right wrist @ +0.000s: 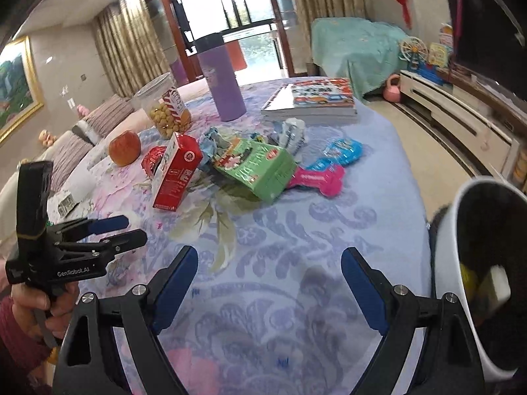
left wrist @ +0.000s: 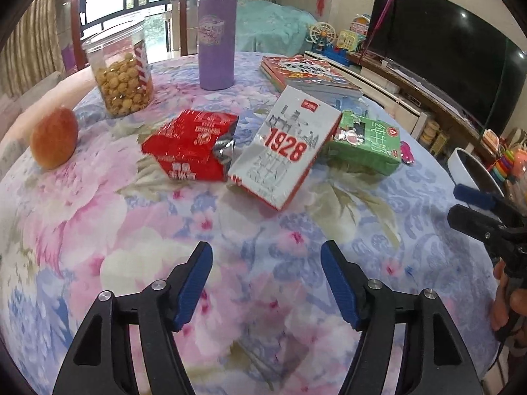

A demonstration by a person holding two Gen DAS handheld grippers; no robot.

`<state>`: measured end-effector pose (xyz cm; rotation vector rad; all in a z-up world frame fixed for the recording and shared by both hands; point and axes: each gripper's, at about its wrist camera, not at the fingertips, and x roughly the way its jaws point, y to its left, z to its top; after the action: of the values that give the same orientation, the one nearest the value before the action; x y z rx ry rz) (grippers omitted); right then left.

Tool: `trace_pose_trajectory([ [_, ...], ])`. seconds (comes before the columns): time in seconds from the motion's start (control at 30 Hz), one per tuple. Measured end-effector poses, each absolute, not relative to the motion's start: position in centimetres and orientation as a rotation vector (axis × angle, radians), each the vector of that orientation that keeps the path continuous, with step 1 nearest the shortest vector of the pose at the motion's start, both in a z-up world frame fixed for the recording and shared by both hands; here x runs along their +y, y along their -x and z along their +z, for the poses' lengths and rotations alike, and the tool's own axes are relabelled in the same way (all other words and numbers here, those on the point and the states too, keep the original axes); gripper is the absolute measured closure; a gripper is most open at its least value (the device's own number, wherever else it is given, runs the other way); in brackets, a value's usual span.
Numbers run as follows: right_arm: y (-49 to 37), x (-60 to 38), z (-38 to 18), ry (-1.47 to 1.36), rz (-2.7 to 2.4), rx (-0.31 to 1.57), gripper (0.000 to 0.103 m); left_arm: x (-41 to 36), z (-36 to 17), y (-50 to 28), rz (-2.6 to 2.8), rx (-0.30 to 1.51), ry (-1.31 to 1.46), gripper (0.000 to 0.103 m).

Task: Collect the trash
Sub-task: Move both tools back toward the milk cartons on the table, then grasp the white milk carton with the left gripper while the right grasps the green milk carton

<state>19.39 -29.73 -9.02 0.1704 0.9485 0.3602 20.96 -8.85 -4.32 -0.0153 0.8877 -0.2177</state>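
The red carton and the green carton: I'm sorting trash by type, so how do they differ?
The red carton is propped up on edge, tilted; the green carton lies flat on its side. The red carton has a white "1928" front face, seen from the left wrist; the green carton is green all over with white lettering. Both are boxy drink-style cartons on the floral tablecloth.

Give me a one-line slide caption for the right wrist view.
Right gripper open and empty above the floral tablecloth, facing the green carton, red carton and pink wrapper; white bin at right.
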Motion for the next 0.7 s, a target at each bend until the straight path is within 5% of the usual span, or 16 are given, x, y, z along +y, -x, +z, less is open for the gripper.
trace_pose_trajectory([
  [0.33,-24.0,-27.7,-9.7,-0.02,0.442,0.931,0.013,-8.2,-5.3,-26.3,-0.281,0.886,-0.061,0.027],
  [0.7,-27.4,-26.0,-10.5,0.111,0.515,0.916,0.015,-9.0,-6.7,-28.3,-0.375,0.872,-0.136,0.032],
])
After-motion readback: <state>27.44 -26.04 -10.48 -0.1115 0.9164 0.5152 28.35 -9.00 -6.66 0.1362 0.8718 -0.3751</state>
